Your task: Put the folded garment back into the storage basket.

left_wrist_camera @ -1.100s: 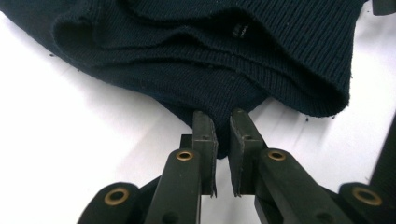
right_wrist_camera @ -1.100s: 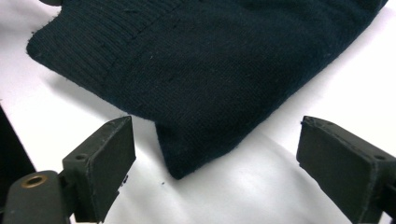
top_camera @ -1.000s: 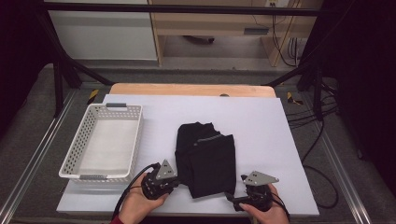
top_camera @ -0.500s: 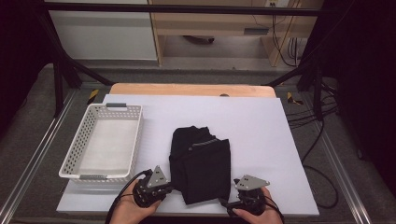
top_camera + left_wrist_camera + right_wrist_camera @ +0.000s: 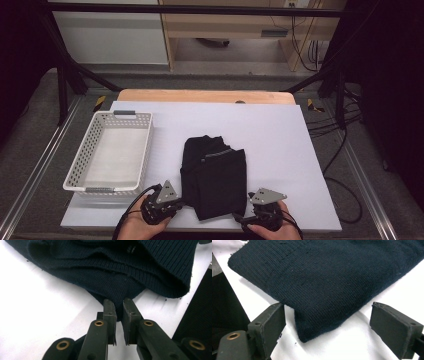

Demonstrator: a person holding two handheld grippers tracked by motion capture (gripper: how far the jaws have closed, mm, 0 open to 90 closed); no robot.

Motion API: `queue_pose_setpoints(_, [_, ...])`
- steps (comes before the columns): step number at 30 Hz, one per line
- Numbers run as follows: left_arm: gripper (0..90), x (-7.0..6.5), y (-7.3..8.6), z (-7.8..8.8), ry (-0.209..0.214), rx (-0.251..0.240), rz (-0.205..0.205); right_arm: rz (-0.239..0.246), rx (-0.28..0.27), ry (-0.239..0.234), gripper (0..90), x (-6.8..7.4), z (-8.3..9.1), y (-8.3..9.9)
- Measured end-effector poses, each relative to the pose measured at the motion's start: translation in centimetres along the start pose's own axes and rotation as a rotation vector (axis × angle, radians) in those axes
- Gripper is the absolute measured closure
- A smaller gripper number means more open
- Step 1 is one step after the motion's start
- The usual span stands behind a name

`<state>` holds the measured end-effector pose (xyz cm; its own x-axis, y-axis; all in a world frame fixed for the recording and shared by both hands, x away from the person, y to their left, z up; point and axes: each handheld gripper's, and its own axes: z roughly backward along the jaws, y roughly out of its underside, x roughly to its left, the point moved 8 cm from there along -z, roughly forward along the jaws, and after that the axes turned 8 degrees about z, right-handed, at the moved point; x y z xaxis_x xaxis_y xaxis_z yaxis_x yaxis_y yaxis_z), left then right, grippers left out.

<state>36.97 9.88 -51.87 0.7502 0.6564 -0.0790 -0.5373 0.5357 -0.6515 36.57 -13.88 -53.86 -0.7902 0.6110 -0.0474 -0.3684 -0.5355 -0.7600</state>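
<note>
The sweater [image 5: 215,175] lies folded on the sheet [image 5: 280,140] beside the basket [image 5: 80,172], not yet in it. The left gripper [image 5: 119,306] pinches its near corner; the right gripper [image 5: 327,322] gapes around the other corner, ungrasped.

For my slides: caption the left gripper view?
Left claw shut on the dark knit garment's edge, over the white table.

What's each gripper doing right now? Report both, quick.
Left gripper: shut on the edge of the dark knit garment.
Right gripper: open, jaws wide on either side of a garment corner, not pressing on it.
</note>
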Motion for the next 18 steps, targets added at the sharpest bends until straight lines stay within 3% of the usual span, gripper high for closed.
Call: queue_pose_setpoints(18, [83.1,-0.16,-0.04,0.13,0.006,0.005,0.000,0.003,-0.003,0.000,13.7,0.09,-0.21,-0.13])
